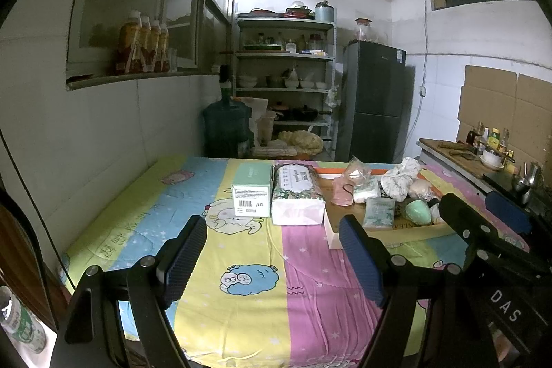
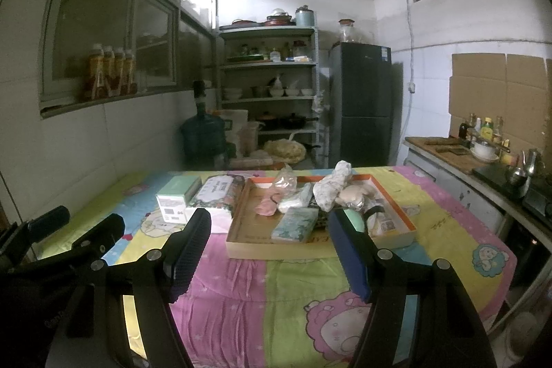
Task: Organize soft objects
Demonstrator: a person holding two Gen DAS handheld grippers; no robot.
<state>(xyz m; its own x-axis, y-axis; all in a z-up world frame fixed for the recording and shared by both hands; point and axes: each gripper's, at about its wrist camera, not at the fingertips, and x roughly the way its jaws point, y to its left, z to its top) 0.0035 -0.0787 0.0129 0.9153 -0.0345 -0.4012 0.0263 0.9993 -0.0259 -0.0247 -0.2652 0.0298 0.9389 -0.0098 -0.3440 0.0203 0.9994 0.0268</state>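
A table covered by a cartoon-print cloth (image 1: 241, 264) in yellow, pink, blue and green bands carries everything — sheep and cloud figures are printed across it. Toward its far edge stands a mint-green box (image 1: 251, 188) with a white barcode face, and touching its right side lies a floral tissue pack (image 1: 296, 194). Just right of that sits a shallow cardboard tray (image 2: 241, 223) with an orange rim, flat on the cloth. The near half of the cloth lies wrinkled — mostly in the pink band.
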